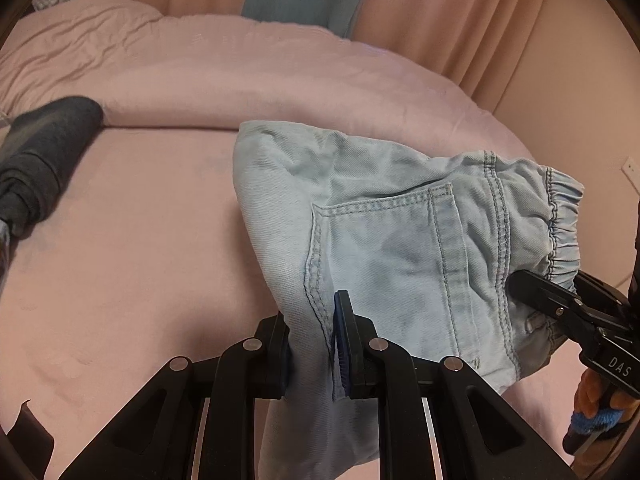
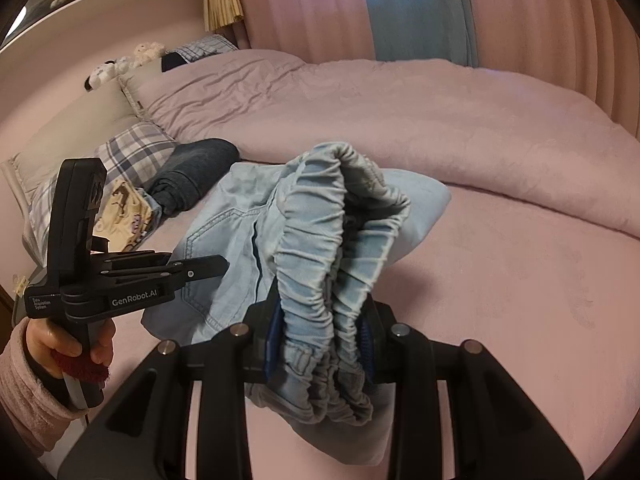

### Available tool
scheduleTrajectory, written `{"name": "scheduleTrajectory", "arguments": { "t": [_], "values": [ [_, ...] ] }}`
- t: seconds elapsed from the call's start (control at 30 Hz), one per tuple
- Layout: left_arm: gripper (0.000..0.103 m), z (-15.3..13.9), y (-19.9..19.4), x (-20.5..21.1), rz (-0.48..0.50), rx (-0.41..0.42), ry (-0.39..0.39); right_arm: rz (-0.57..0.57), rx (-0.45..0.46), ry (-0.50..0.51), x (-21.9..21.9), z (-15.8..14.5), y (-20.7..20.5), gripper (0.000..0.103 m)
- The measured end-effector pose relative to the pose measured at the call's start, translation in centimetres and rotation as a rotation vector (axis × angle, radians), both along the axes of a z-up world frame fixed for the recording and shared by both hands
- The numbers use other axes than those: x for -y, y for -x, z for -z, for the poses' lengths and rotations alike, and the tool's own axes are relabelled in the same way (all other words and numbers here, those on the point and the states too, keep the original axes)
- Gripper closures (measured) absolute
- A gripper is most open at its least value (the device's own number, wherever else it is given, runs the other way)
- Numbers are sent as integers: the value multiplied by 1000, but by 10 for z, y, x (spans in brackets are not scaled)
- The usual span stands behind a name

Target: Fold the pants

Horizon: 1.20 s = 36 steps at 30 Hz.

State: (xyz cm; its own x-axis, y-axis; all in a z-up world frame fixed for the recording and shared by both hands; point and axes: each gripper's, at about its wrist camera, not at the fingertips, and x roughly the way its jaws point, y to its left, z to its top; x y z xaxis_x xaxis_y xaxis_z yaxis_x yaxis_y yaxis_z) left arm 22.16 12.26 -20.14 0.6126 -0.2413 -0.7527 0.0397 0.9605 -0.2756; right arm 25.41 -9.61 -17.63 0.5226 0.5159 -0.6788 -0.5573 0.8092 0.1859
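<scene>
Light blue denim pants (image 1: 384,248) hang folded over a pink bed (image 1: 132,240), held up by both grippers. My left gripper (image 1: 312,340) is shut on a bunched fold near the back pocket seam. In the left wrist view, my right gripper (image 1: 532,284) clamps the elastic waistband at the right. The right wrist view shows my right gripper (image 2: 320,344) shut on the gathered waistband (image 2: 316,264), several layers thick. There the left gripper (image 2: 216,266) comes in from the left, gripped by a hand in a pink sleeve (image 2: 28,376), and its fingertips are hidden in the denim (image 2: 224,240).
A rolled dark grey garment (image 1: 44,156) lies at the left on the bed. A plaid pillow (image 2: 132,152) and a patterned cloth (image 2: 128,208) sit near the headboard. A bunched pink duvet (image 2: 400,112) runs across the back, with pink curtains (image 2: 312,4) behind.
</scene>
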Motion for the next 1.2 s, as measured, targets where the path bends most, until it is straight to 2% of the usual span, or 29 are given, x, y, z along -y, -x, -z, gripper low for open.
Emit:
{"name": "scheduleTrajectory", "arguments": {
  "t": [0.23,0.67,0.97,1.13,1.2],
  "values": [
    [87,25,-14,4,15,-57,-4,25,-67,15,3,26,-18,71],
    [87,36,-26,5,28,-99,-31,43,-127,28,4,50,-37,71],
    [86,43,-32,7,37,-99,-59,76,-177,80,-2,68,-48,69],
    [80,46,-33,7,42,-92,-68,95,-205,91,-3,76,-52,65],
    [79,47,-33,5,38,-94,-59,108,-217,97,-3,81,-54,59]
  ]
}}
